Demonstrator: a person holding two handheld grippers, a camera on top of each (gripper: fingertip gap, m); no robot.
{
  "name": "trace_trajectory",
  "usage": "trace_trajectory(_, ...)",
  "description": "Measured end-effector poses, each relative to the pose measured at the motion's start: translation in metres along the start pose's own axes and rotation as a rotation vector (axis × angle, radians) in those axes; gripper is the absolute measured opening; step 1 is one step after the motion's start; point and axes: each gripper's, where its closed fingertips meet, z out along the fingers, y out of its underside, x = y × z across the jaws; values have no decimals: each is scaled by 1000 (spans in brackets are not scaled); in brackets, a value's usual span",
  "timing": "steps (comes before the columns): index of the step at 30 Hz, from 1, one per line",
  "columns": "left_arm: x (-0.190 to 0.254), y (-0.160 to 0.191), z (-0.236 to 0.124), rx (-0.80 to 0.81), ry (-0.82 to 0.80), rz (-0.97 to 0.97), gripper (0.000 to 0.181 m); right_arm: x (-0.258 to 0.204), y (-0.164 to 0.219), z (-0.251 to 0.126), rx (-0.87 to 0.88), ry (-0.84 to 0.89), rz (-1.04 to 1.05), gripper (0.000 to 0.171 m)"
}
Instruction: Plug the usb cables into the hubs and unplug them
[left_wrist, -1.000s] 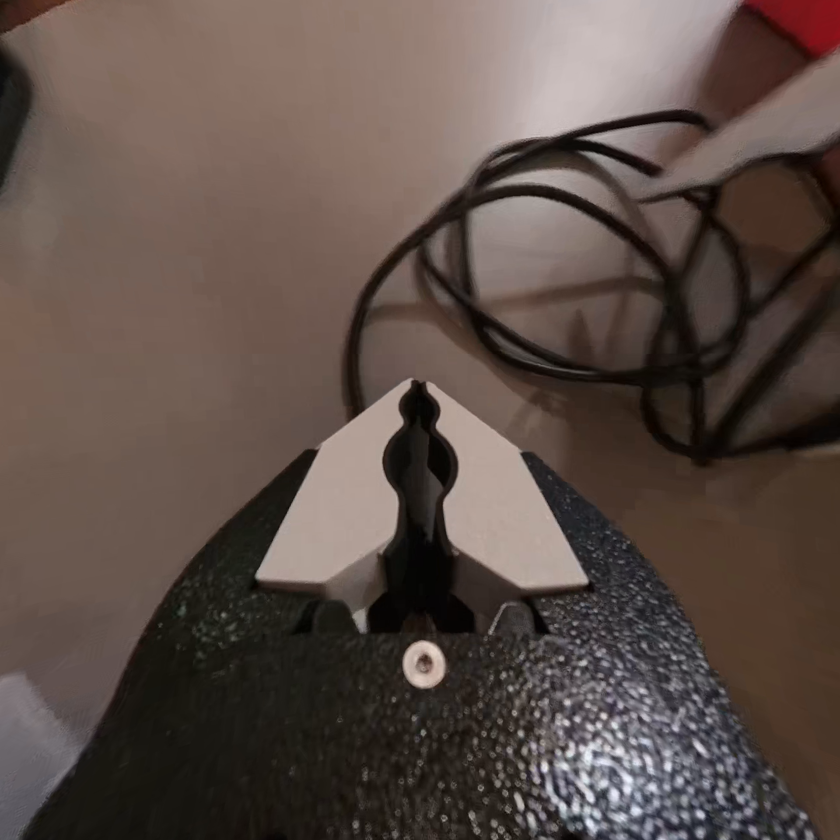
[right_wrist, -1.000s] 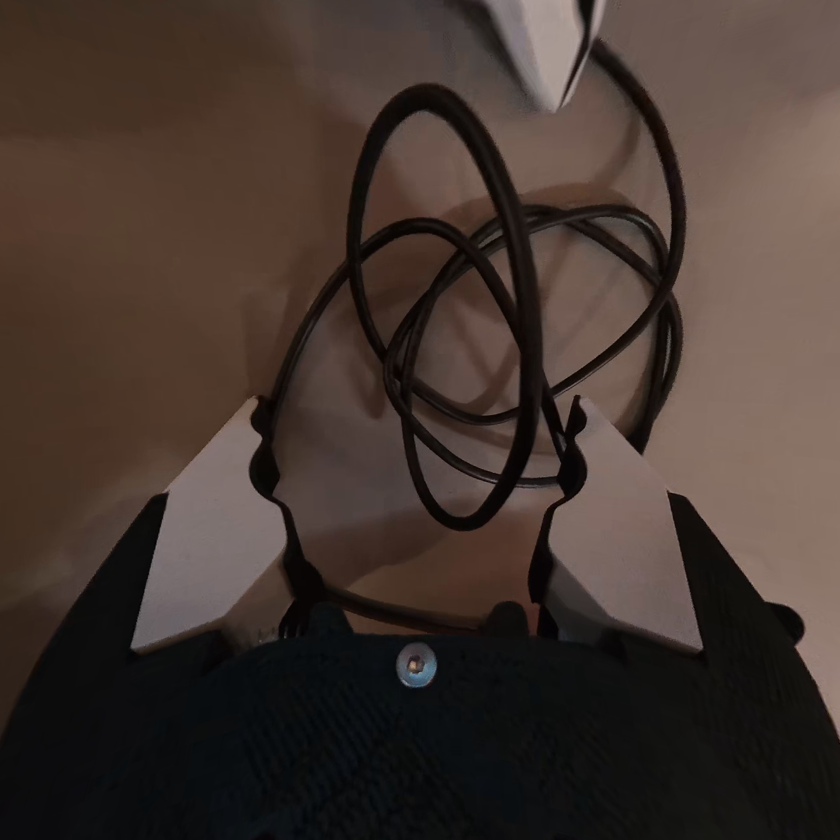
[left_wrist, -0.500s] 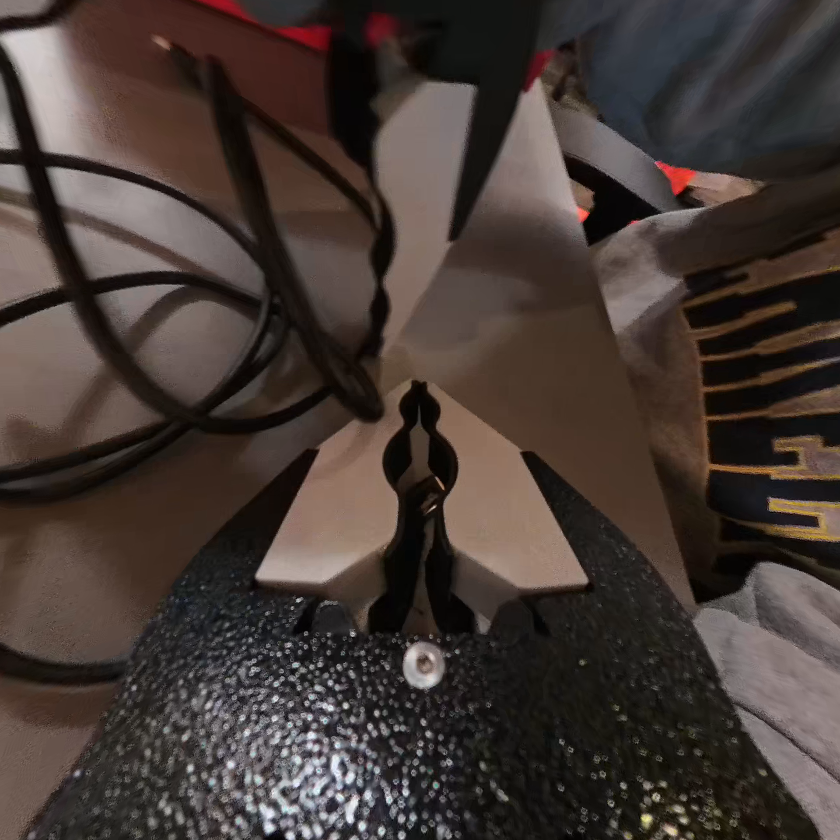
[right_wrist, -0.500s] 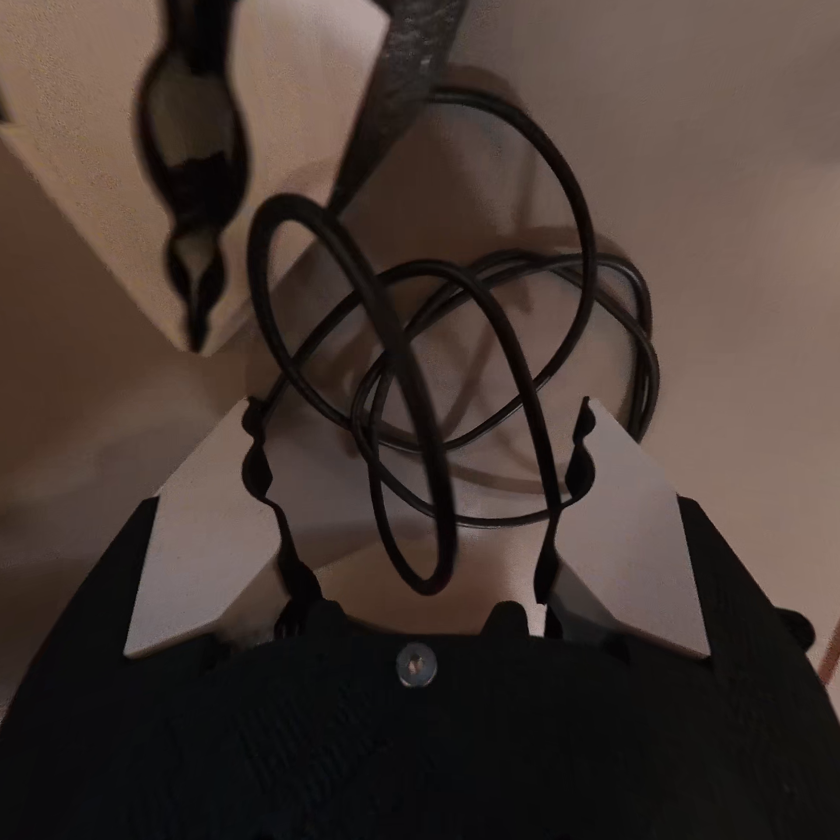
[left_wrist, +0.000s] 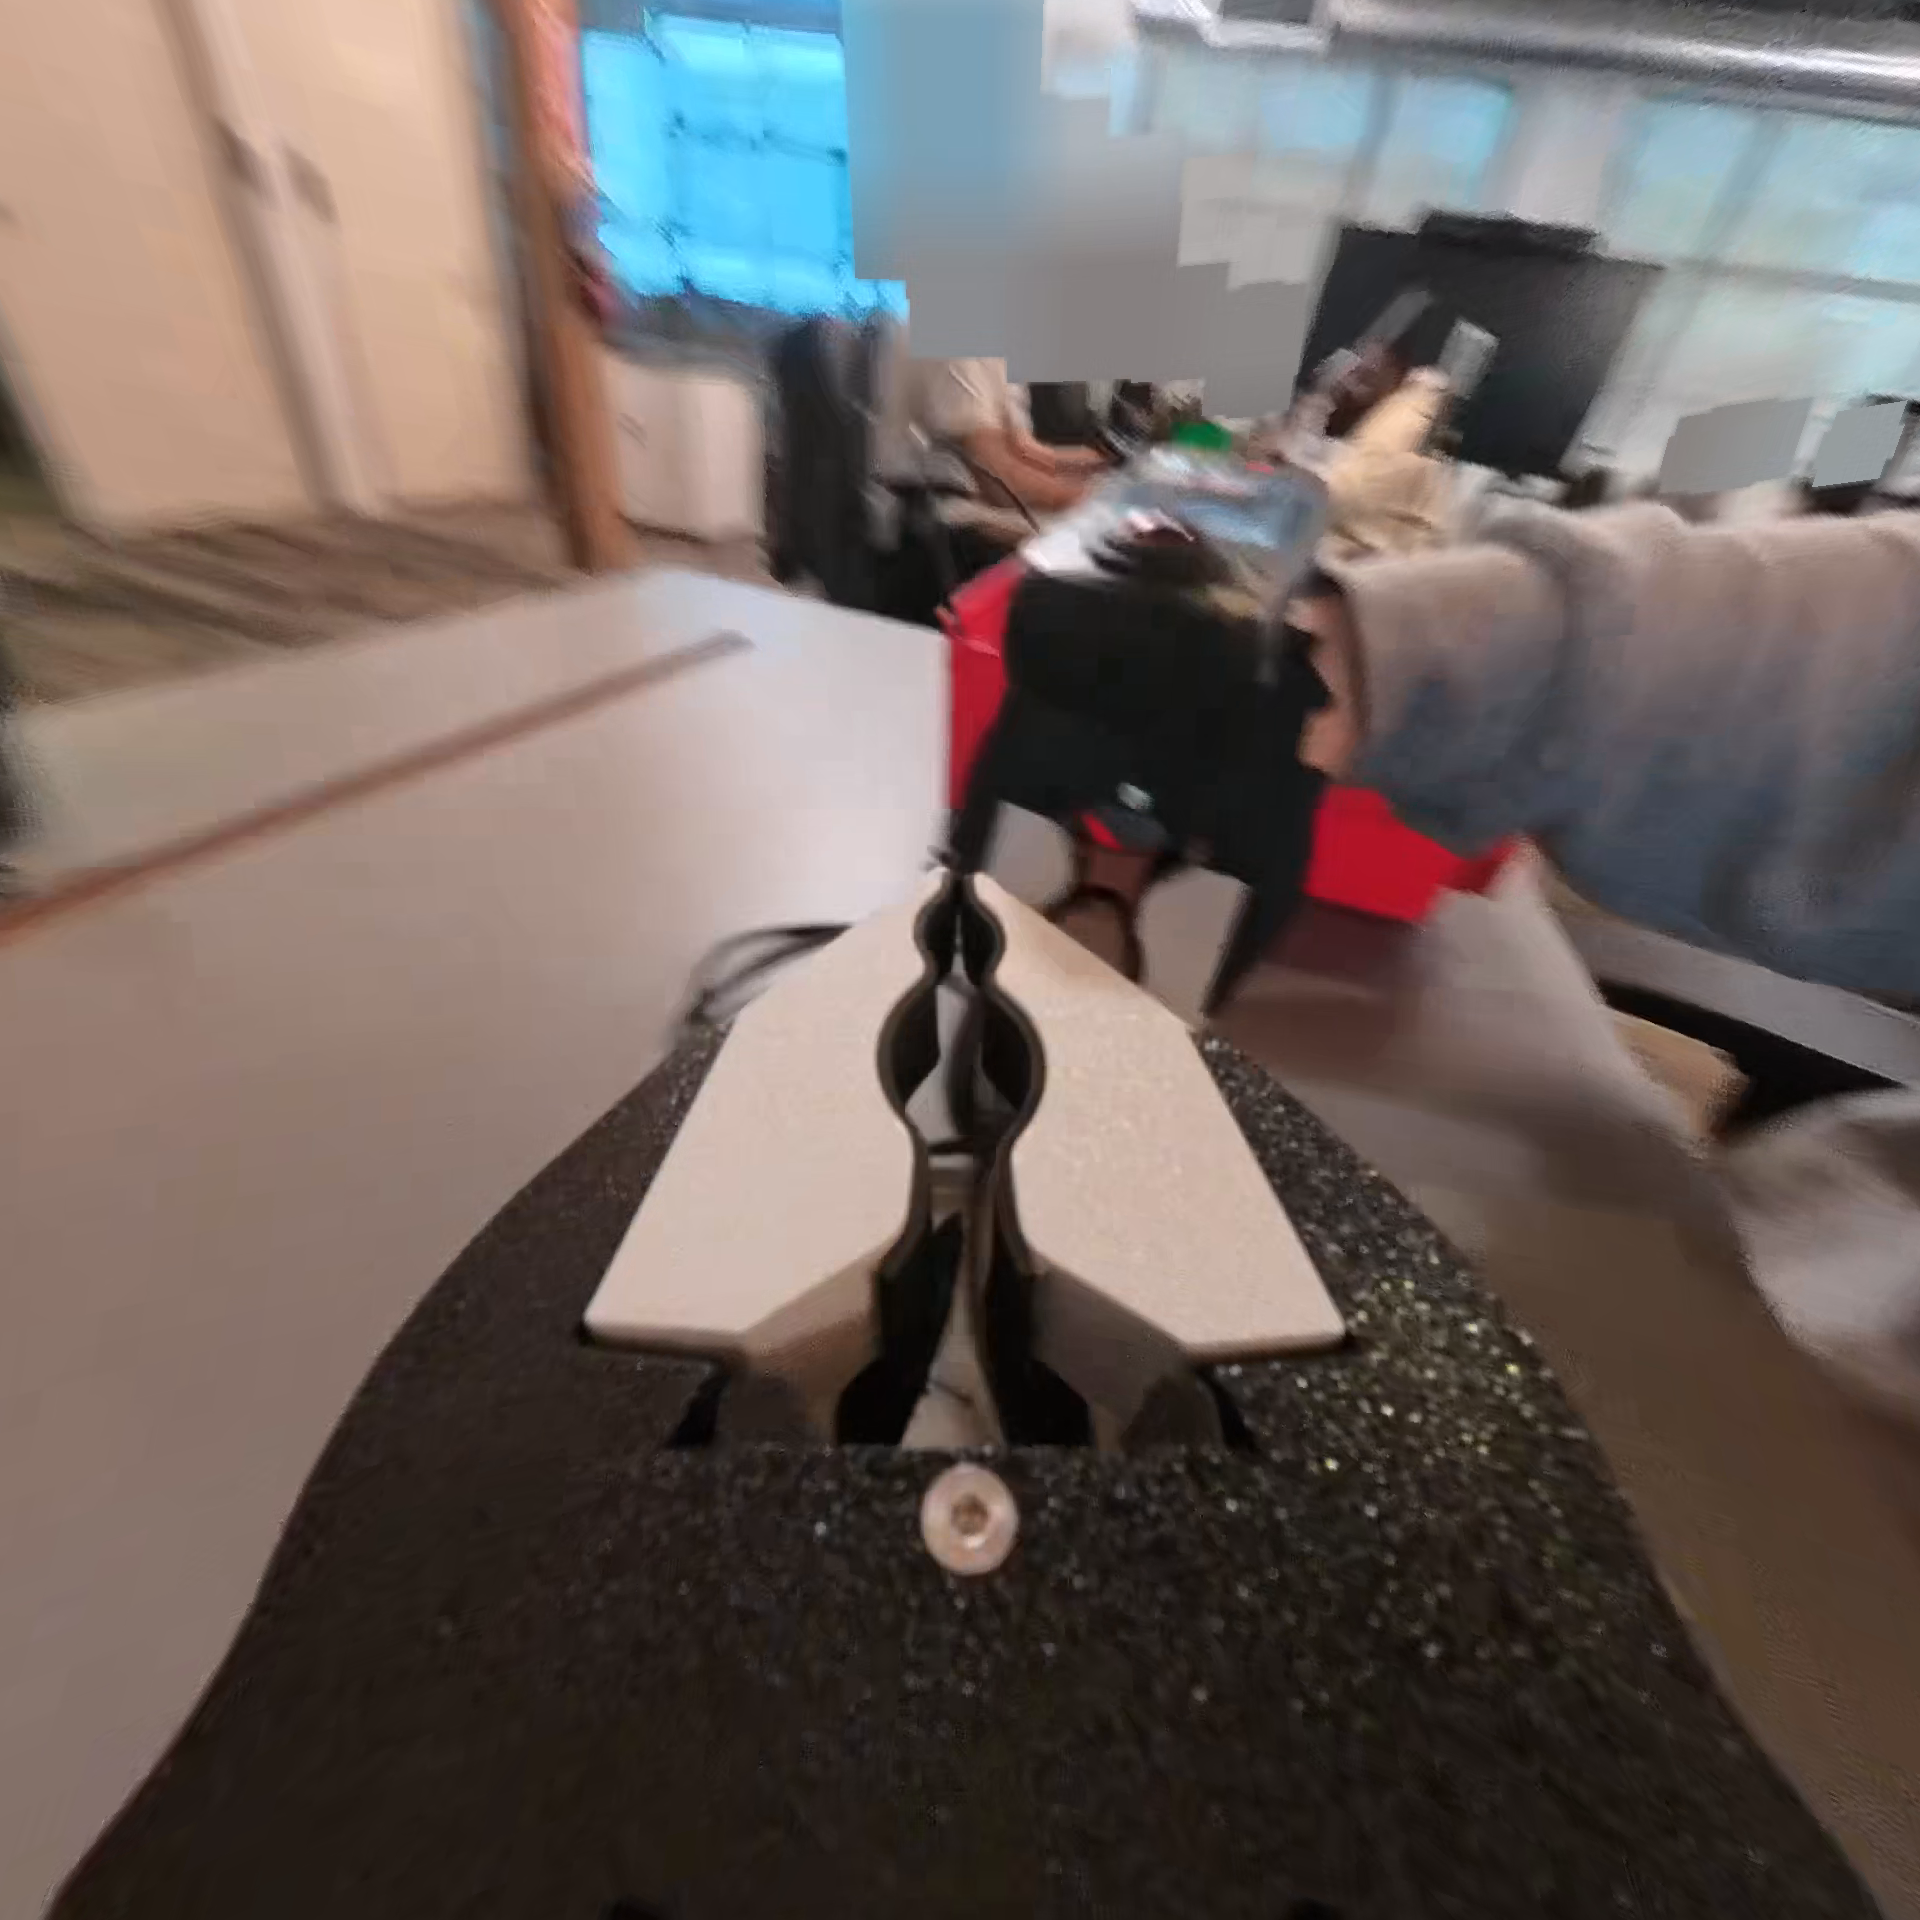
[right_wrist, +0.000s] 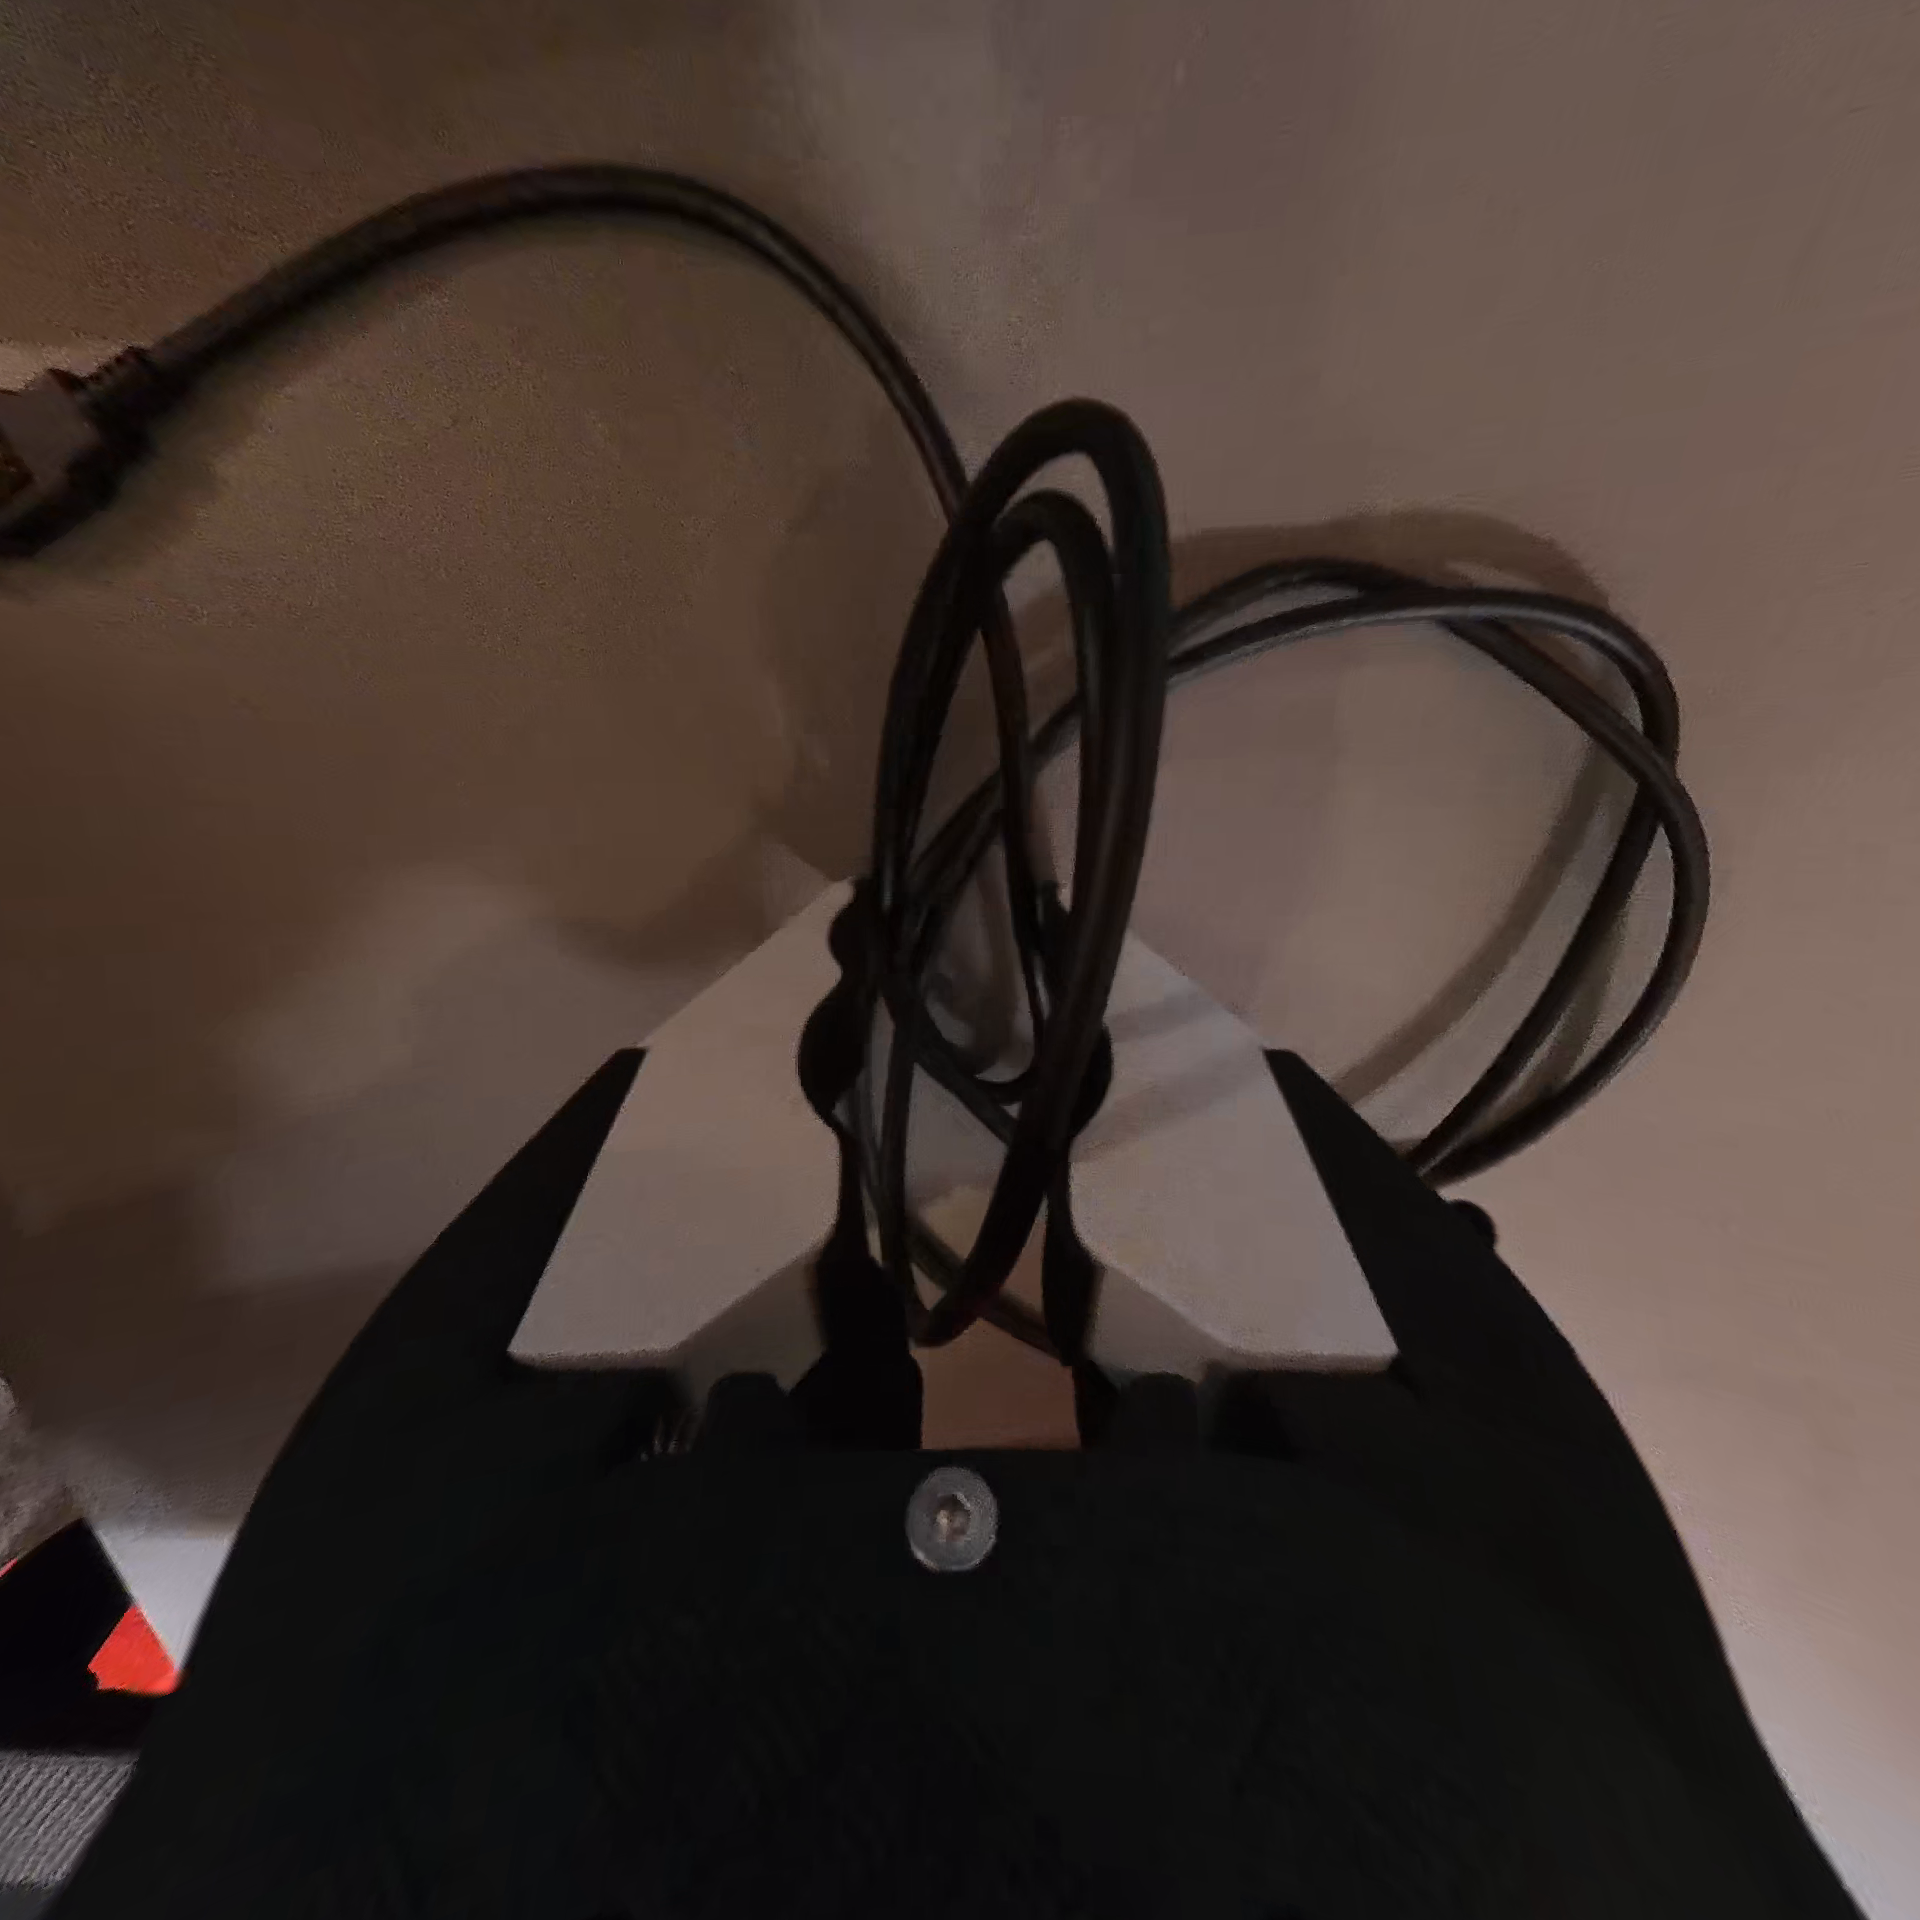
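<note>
Grippers above a pale tabletop (left_wrist: 436, 935). Left gripper (left_wrist: 958, 904) is held nearly level, its grey fingers (left_wrist: 790, 1122) pressed together tip to tip with nothing visible between them. Right gripper (right_wrist: 982, 925), pointed down at the table, is clenched on upright loops of a coiled black USB cable (right_wrist: 1039, 727); further coils lie on the surface to its right, and one strand runs left to a plug (right_wrist: 52, 447) at the frame edge. In the left wrist view, a grey sleeve (left_wrist: 1621, 707) reaches to the right gripper before a red box (left_wrist: 1382, 862). Beyond, blurred, lie cream cupboards (left_wrist: 260, 260), windows (left_wrist: 717, 156) and a dark monitor (left_wrist: 1475, 343).
</note>
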Motion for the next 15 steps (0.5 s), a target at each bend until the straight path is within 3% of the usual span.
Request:
trace_trajectory(2, -18, -11, -12, 50, -153, 69, 0, -4, 2, -1, 5, 73, -30, 15)
trace_trajectory(7, -31, -10, -15, 41, -262, 87, 0, -23, 16, -32, -12, 362, -204, 12)
trace_trajectory(12, -36, 7, -5, -64, -309, 120, 0, -57, 18, -141, 174, 570, -207, 12)
trace_trajectory(15, -39, 20, -1, -157, -347, 189, 0, -69, 34, -220, 185, 766, -206, 12)
